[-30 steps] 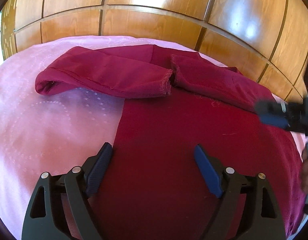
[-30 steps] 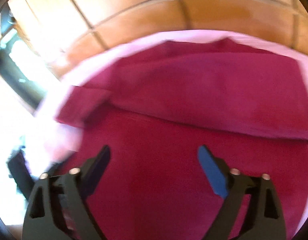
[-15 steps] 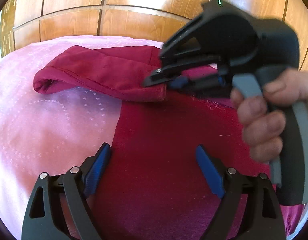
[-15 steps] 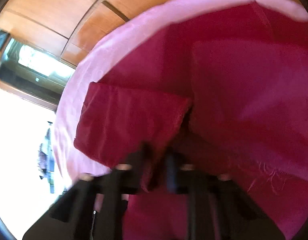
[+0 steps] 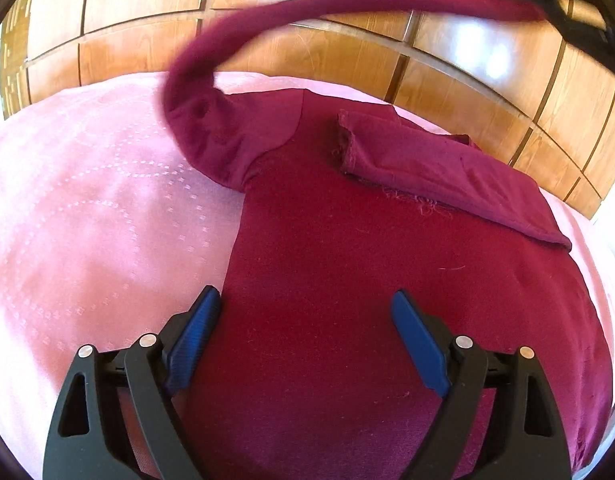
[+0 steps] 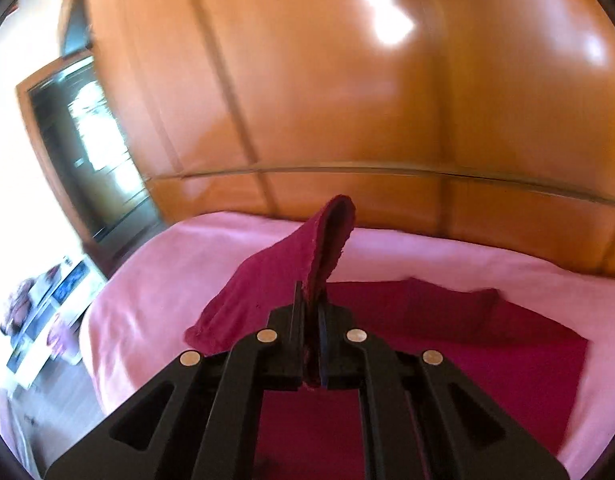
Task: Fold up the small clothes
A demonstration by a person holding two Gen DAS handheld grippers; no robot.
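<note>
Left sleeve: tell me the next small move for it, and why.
Probably carry it across and lay it flat over the shirt body. The right tool is shut on the cuff, and the left sleeve arcs in the air, while the other sleeve already lies folded across the chest. The left tool hovers open.

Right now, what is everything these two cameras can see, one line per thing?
Top: one, dark red, lying flat on the bed.
Lifted sleeve: one, dark red, pulled up off the bed, its end pinched in the right gripper.
Folded sleeve: one, dark red, lying across the top's chest.
Bedcover: one, pink with a dotted pattern, under the top.
Wood panelling: glossy brown, behind the bed.
Dark framed opening: one, at left; too blurred to identify.
Left gripper: black with blue pads, open, over the top's lower part.
Right gripper: black, shut on the lifted sleeve.
</note>
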